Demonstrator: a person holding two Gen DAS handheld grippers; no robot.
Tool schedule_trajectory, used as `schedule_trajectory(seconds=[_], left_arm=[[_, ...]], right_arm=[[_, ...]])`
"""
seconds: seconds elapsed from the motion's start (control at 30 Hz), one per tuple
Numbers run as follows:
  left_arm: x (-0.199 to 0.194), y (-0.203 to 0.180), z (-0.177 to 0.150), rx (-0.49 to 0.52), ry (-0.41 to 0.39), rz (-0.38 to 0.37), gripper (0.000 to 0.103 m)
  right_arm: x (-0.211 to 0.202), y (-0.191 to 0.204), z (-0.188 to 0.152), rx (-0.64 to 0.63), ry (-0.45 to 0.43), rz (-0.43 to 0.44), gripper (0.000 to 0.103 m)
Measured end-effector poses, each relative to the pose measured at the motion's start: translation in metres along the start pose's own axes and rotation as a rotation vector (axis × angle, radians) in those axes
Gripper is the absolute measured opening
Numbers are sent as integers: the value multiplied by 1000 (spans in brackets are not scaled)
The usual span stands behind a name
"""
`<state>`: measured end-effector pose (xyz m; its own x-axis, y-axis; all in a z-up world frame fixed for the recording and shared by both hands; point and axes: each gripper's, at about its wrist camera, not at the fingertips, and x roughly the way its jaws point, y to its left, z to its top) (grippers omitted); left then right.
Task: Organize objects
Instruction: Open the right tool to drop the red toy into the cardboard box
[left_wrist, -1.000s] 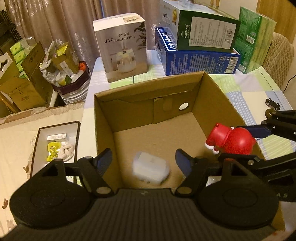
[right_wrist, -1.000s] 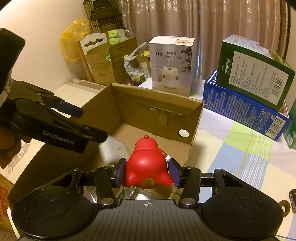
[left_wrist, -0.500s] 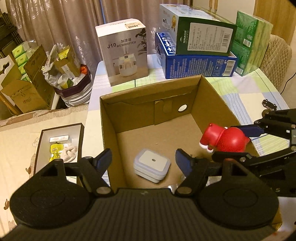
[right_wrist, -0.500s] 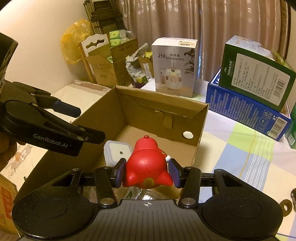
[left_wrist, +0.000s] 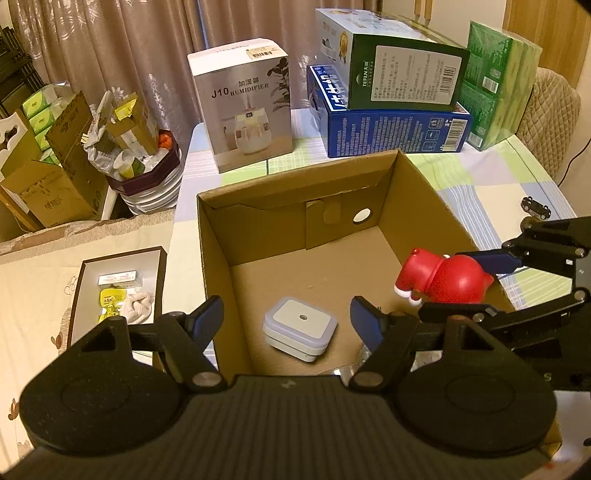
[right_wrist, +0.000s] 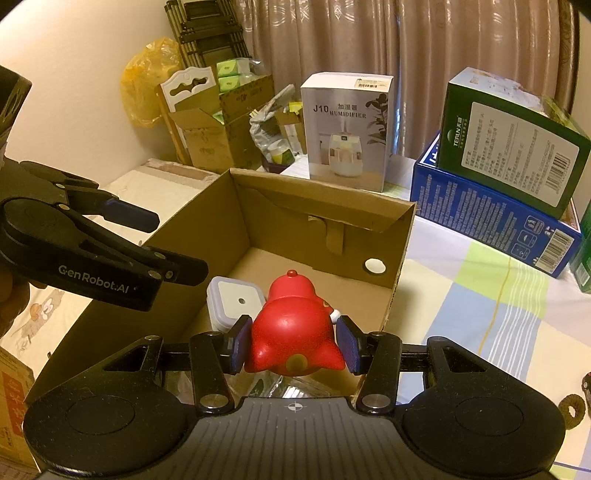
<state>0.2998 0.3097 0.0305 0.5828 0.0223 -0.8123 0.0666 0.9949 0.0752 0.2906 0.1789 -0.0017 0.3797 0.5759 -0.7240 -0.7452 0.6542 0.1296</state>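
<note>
1. The right hand-held gripper (right_wrist: 293, 347) is clamped on a red toy (right_wrist: 295, 332) at the lower centre of the right wrist view, one blue pad pressed to each flank. The toy's long axis runs away from the camera, its small knob pointing toward the far wall of the box (right_wrist: 321, 221).

2. From the left wrist view, the toy (left_wrist: 443, 280) hangs at the right of the frame, just inside or over the box's right wall (left_wrist: 436, 199); which of the two cannot be told. The box floor lies below and ahead of it, toward the frame's centre.

3. The left hand-held gripper (left_wrist: 288, 317) stands open and empty at the lower centre of its own view, jaws wide apart over the near end of the box. A white square case (left_wrist: 300, 326) rests flat on the box floor, seen between the jaws but below them and not gripped.

4. In the right wrist view that case (right_wrist: 232, 301) lies just left of the toy and a little beyond it, so the free floor is to the right and farther in.

5. Judgement: the right hand is the one placed to act. The likely next step is lowering the toy onto the floor beside the case, then letting go; a drop too far left would land on the case.

6. Boxes stand on the tabletop (right_wrist: 480, 295) behind.
</note>
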Motion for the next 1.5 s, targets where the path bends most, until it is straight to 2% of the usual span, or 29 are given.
schedule_trajectory(seconds=[0.23, 0.3, 0.4, 0.47, 0.83, 1.03, 1.5], left_arm=[[0, 1, 0, -2, 0, -2, 72], [0, 1, 0, 0, -1, 2, 72], [-1, 1, -1, -6, -2, -1, 72], [-1, 2, -1, -5, -2, -1, 72], [-13, -5, -5, -4, -9, -4, 72], [-28, -11, -9, -7, -16, 0, 73], [-81, -33, -36, -47, -45, -6, 81]], right_arm=[[0, -1, 1, 17, -11, 12, 47], [-1, -2, 2, 23, -39, 22, 47], [-4, -8, 4, 59, -62, 16, 54], [-6, -11, 5, 64, -67, 25, 54], [-24, -18, 3, 74, -80, -1, 56], [-43, -14, 0, 77, -84, -6, 57], [-99, 5, -16, 91, -79, -4, 59]])
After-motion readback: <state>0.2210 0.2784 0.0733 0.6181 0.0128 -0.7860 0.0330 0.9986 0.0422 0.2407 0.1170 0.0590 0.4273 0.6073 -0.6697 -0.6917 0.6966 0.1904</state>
